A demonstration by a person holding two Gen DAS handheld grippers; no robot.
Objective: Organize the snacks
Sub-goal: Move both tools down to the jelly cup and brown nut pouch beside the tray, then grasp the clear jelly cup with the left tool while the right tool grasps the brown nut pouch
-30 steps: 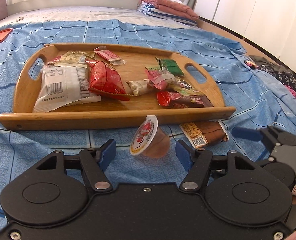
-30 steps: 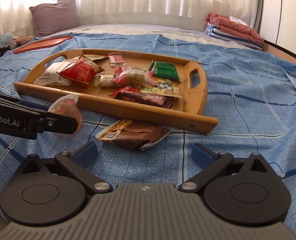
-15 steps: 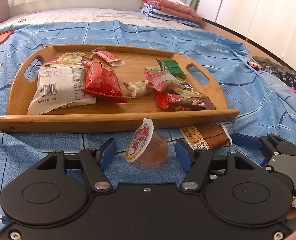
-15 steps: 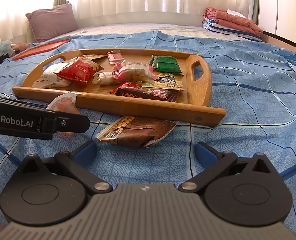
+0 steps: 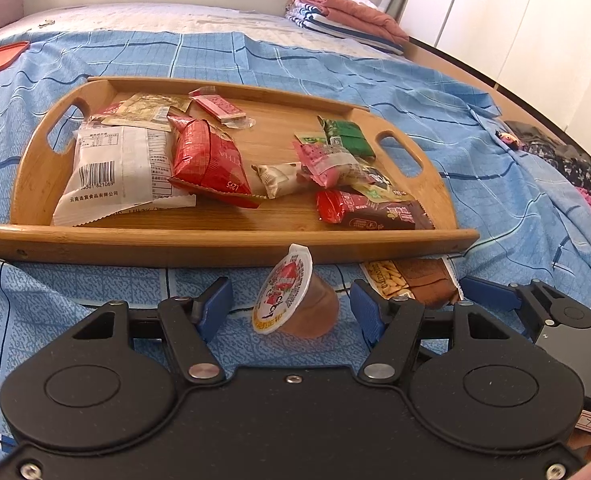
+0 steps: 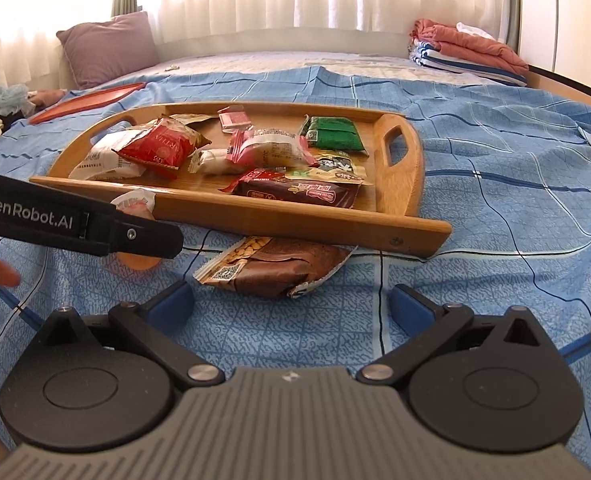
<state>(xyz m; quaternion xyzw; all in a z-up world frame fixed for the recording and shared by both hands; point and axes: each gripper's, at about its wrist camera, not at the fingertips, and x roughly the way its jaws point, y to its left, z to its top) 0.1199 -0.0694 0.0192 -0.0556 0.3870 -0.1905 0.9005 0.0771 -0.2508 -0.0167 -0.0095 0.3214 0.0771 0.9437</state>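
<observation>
The left claw (image 5: 291,310) stands open over the blue bedsheet (image 5: 475,148); a jelly cup (image 5: 295,300) lies on its side between the blue pads (image 5: 215,306), touching neither, lid toward the camera; it sits on the sheet just before the tray's (image 5: 223,238) near rim. The right claw (image 6: 291,306) is open and empty, hovering over bare sheet; a brown nut packet (image 6: 275,266) lies ahead of it, its far end tucked against the tray edge. The wooden tray rests on the bed and holds several packets: a white one (image 5: 119,168), a red one (image 5: 209,160), a green one (image 5: 345,138), a dark bar (image 5: 375,212).
</observation>
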